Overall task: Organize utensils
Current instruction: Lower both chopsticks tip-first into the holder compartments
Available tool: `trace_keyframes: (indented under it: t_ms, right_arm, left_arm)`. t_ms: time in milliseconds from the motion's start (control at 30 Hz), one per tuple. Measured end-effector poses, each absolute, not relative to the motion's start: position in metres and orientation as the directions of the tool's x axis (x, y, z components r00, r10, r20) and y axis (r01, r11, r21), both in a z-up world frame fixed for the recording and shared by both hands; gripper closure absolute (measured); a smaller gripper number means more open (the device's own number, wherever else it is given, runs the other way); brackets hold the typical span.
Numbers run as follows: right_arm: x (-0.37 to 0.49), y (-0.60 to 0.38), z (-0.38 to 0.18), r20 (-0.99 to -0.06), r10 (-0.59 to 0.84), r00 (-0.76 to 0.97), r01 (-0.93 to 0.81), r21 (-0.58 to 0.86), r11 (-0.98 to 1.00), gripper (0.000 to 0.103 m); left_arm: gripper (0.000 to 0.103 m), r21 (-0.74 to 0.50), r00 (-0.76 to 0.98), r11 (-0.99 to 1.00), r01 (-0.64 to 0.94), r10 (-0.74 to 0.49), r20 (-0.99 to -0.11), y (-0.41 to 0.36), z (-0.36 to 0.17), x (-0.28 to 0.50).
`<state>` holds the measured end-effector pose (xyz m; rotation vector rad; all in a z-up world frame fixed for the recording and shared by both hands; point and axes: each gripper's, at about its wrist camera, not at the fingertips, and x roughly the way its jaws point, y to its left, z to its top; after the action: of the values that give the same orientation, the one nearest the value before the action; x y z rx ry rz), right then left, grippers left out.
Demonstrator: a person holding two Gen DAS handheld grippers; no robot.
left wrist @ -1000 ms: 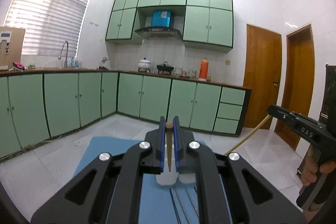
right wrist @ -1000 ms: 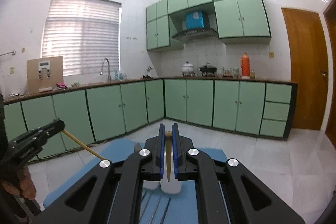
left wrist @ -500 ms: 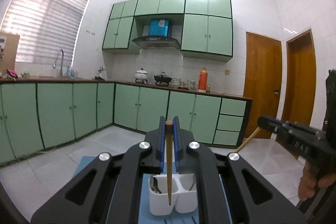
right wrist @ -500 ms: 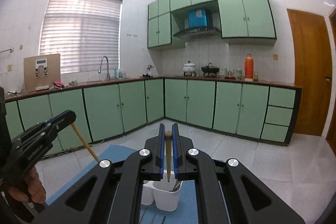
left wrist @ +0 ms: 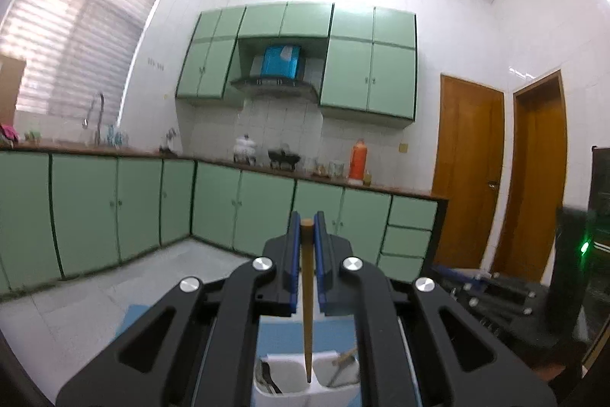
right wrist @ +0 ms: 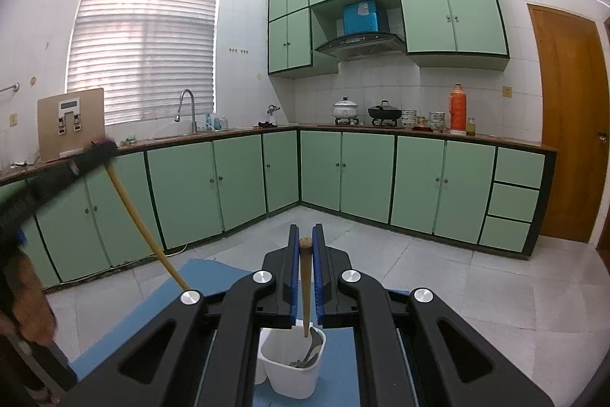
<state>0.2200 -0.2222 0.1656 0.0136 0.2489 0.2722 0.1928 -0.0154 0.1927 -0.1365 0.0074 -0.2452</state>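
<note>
My left gripper is shut on a wooden chopstick that hangs point down over the white divided utensil holder. Its tip is at the divider between the holder's two cups. My right gripper is shut on another wooden chopstick, its tip just inside a cup of the holder, which has metal cutlery in it. In the right wrist view the left gripper shows at the left with its chopstick slanting down.
The holder stands on a blue mat on a table. Beyond are a tiled floor, green cabinets, a sink tap, pots on the counter and wooden doors. Dark equipment is at the right.
Both grippers have moved in over the holder, which now sits closer under them. Both chopsticks have come down towards its cups. The right gripper has left the left wrist view.
</note>
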Motion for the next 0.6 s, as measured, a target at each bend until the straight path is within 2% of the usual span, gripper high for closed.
trace_keyframes:
  t_ms: [133,600]
  right_arm:
    - [0.23,-0.219,0.16,-0.261,0.275,0.925,-0.272,0.048,0.961,0.096]
    - [0.262,-0.21,0.125,-0.338,0.291,0.895,-0.281,0.079,0.956,0.096]
  left_arm:
    - [0.097,-0.121,0.972,0.965,0.234,-0.232,0.025,-0.016,0.197,0.195]
    - [0.097,-0.109,0.975,0.978,0.179,-0.192,-0.115,-0.02,0.131,0.257]
